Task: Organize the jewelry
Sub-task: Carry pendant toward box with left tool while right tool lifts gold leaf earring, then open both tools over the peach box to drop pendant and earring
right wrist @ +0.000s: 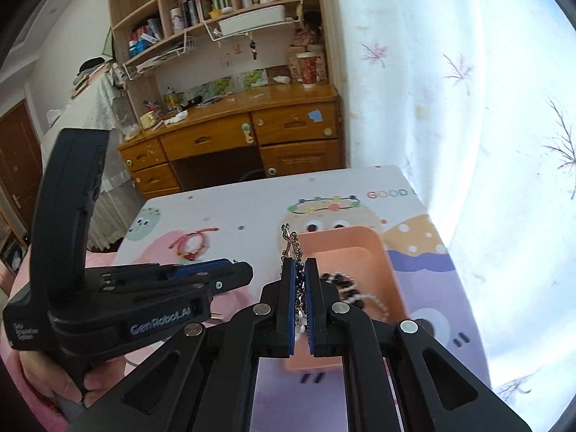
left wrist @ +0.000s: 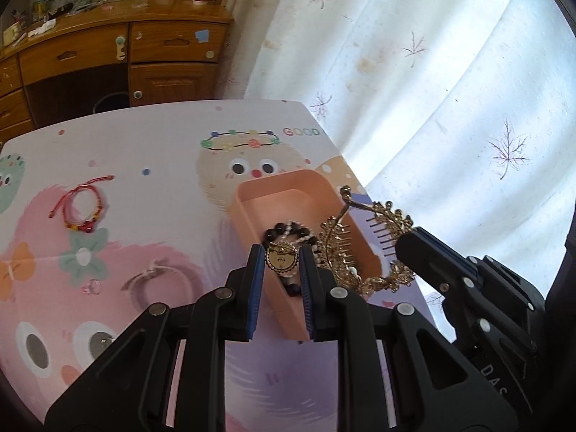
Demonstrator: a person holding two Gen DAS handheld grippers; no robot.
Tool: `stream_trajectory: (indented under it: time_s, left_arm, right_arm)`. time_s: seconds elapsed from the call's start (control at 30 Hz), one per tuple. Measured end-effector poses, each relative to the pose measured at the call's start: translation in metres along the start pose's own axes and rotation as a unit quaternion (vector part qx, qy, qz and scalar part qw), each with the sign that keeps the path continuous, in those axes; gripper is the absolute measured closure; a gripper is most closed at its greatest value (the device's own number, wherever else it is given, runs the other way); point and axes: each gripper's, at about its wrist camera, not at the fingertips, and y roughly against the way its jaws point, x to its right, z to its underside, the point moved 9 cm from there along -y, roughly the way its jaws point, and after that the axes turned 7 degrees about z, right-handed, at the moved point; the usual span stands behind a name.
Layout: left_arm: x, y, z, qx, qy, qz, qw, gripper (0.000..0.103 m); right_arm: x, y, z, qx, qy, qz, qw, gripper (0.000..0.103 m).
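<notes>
Both grippers over the pink tray, each closed on a piece of jewelry.

The left gripper (left wrist: pixel 280 262) has its jaws pinched on a round gold brooch (left wrist: pixel 281 261), held over the near end of the pink tray (left wrist: pixel 252 194); the right gripper (right wrist: pixel 298 277) has its jaws clamped narrow on the gold tiara comb (left wrist: pixel 363 248), which hangs partly over the tray's right wall. Judgement: lower each piece until it rests inside the walls before opening, since the comb's teeth could catch on the rim or the beads. The tray already holds a black bead bracelet (left wrist: pixel 288 232) and a pearl strand (right wrist: pixel 374 300). On the table mat (left wrist: pixel 162 151), outside the tray, lie a red cord bracelet (left wrist: pixel 81 205), a pale hair tie (left wrist: pixel 158 277) and a small ring (left wrist: pixel 91 286).
</notes>
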Motion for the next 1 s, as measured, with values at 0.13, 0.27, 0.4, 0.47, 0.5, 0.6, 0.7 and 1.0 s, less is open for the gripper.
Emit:
stream_trajectory:
  time_s: [0.13, 0.27, 0.4, 0.47, 0.5, 0.6, 0.7, 1.0]
  left_arm:
    - [0.02, -0.02, 0.001, -0.008, 0.0, 0.011, 0.9999, 0.086]
    - [0.036, -0.038, 0.007, -0.02, 0.003, 0.022, 0.9996, 0.086]
    - [0.042, -0.056, 0.016, -0.036, 0.006, 0.017, 0.9992, 0.086]
    - [0.042, -0.064, 0.02, -0.047, 0.01, 0.012, 0.9988, 0.086]
    - [0.042, -0.066, 0.022, -0.052, 0.008, 0.009, 0.9986, 0.086]
    - [0.039, -0.065, 0.023, -0.054, -0.005, -0.01, 0.9985, 0.075]
    - [0.032, -0.06, 0.022, -0.048, 0.004, -0.013, 0.9987, 0.056]
    - [0.001, -0.036, 0.024, -0.037, 0.034, -0.041, 0.9979, 0.055]
  right_arm:
    - [0.028, -0.009, 0.002, -0.012, 0.001, 0.009, 1.0, 0.099]
    - [0.056, -0.021, 0.009, -0.029, -0.001, 0.019, 0.999, 0.099]
    - [0.072, -0.031, 0.021, -0.051, -0.003, 0.022, 0.998, 0.099]
    - [0.079, -0.036, 0.024, -0.063, -0.006, 0.021, 0.998, 0.099]
    - [0.079, -0.037, 0.026, -0.066, -0.011, 0.021, 0.998, 0.098]
    - [0.08, -0.038, 0.023, -0.061, -0.018, 0.019, 0.998, 0.098]
    - [0.076, -0.039, 0.02, -0.056, -0.012, 0.023, 0.998, 0.097]
    - [0.058, -0.039, 0.026, -0.076, -0.023, 0.021, 0.997, 0.097]
